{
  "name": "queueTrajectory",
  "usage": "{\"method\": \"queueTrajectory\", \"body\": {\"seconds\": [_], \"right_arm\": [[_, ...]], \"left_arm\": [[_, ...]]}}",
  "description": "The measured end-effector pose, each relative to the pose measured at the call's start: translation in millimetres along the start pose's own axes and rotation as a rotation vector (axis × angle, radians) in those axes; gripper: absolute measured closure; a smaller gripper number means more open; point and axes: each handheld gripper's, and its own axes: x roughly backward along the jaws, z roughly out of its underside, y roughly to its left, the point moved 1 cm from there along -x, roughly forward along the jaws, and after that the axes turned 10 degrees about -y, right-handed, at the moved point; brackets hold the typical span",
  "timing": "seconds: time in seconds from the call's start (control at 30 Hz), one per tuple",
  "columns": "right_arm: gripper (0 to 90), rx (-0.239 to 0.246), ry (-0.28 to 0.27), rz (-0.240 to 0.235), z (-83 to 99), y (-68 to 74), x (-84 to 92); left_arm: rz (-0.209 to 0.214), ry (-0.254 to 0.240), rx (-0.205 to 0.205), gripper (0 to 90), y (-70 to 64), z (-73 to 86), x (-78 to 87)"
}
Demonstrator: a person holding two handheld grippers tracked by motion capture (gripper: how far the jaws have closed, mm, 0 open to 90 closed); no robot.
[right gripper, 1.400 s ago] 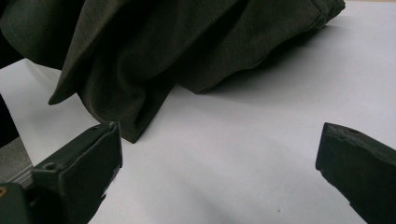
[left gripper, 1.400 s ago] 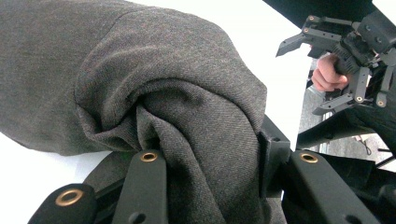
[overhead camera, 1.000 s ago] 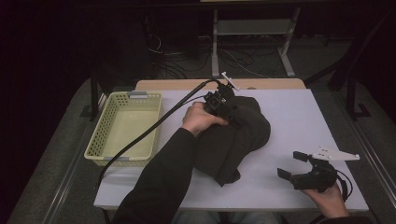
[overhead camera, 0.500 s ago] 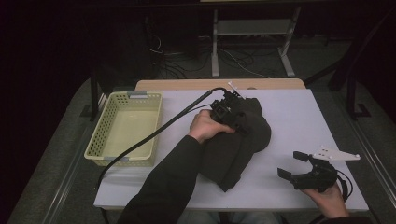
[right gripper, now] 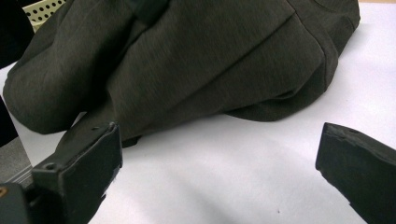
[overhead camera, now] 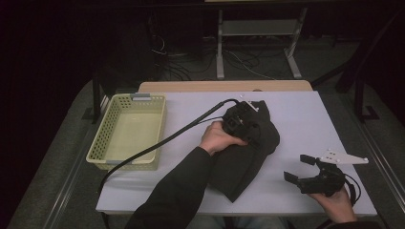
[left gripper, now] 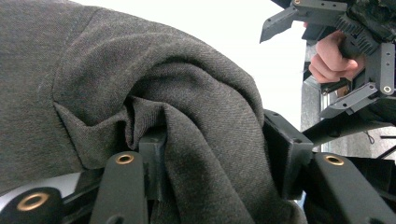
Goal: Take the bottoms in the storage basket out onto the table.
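A dark grey-brown cloth point(overhead camera: 248, 160) lies crumpled in the middle of the white table point(overhead camera: 305, 114). My left gripper point(overhead camera: 254, 128) rests on the cloth's far end. In the left gripper view, a fold of the cloth point(left gripper: 140, 70) lies loosely between the jaws of my left gripper point(left gripper: 217, 154). These jaws have just been opening and stand apart. My right gripper point(overhead camera: 299, 168) hovers near the table's front right edge, open with nothing between its fingers. In its own view my right gripper point(right gripper: 219, 177) faces the cloth point(right gripper: 196, 60) across bare table.
A pale yellow perforated basket point(overhead camera: 102, 138) stands at the table's left side, with the left gripper's black cable trailing past its front corner. The other hand point(left gripper: 334, 58) shows at the top right of the left gripper view. Table legs and cables lie beyond the far edge.
The left hand and its gripper have shifted a little to the right and lower onto the cloth's far end. The right gripper has stayed in place.
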Motion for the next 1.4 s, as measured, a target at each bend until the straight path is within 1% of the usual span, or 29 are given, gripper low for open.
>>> {"method": "queueTrajectory", "body": {"seconds": [0.1,0.4,0.6,0.63,0.67,0.77,0.8,0.83,0.9,0.93,0.97,1.03,1.07,1.1,1.13,1.2,1.23,1.4], "right_arm": [[0.1,-0.001,0.0,0.001,0.0,0.0,0.1],[0.1,-0.001,0.002,0.001,0.0,0.3,-0.1],[0.1,0.001,0.002,0.001,0.1,0.2,-0.3],[0.1,0.0,0.002,0.002,0.2,0.3,-0.1],[0.1,-0.001,0.002,0.002,0.1,0.4,0.0],[0.1,-0.001,0.001,0.003,0.2,0.2,0.3],[0.1,-0.002,0.001,0.003,0.2,0.2,0.4],[0.1,-0.002,0.0,0.004,0.2,0.3,0.4],[0.1,-0.001,0.0,0.003,0.2,0.4,0.3],[0.1,-0.003,0.001,0.002,0.3,0.7,0.3],[0.1,-0.001,0.002,0.002,0.3,0.6,0.2],[0.1,0.0,0.002,0.002,0.4,0.8,-0.1],[0.1,-0.001,0.002,0.002,0.4,1.0,0.0],[0.1,-0.001,0.002,0.001,0.4,1.1,0.0],[0.1,0.0,0.003,0.002,0.4,1.2,0.0],[0.1,-0.002,0.004,0.002,0.4,1.4,0.1],[0.1,-0.002,0.004,0.002,0.4,1.5,0.1],[0.1,-0.002,0.004,0.001,0.4,1.7,0.0]], "left_arm": [[0.003,0.001,0.0,44.8,-1.9,2.5,-4.6],[-0.003,-0.014,-0.032,33.8,-11.7,11.9,-19.0],[-0.015,-0.021,-0.05,25.7,-17.3,15.5,-21.7],[-0.022,-0.022,-0.048,24.7,-18.5,15.8,-21.6],[-0.032,-0.017,-0.065,24.3,-19.3,15.8,-20.7],[-0.046,-0.019,-0.08,20.6,-23.0,16.7,-18.9],[-0.047,-0.027,-0.081,19.4,-23.7,17.1,-17.7],[-0.045,-0.032,-0.072,18.3,-24.0,17.6,-16.8],[-0.049,-0.026,-0.06,15.2,-23.1,18.4,-14.2],[-0.056,-0.021,-0.05,13.4,-23.1,18.9,-12.6],[-0.07,-0.02,-0.052,11.6,-23.0,19.2,-10.8],[-0.104,-0.004,-0.075,5.5,-22.3,19.3,-7.1],[-0.112,0.007,-0.08,2.3,-23.2,19.6,-5.4],[-0.123,0.018,-0.082,0.0,-24.1,19.8,-3.7],[-0.128,0.022,-0.087,0.0,-24.9,20.0,-1.7],[-0.129,0.009,-0.087,0.0,-26.0,20.0,2.7],[-0.13,-0.002,-0.068,0.0,-27.3,20.4,4.7],[-0.141,-0.039,-0.062,0.0,-25.7,22.5,17.3]]}}
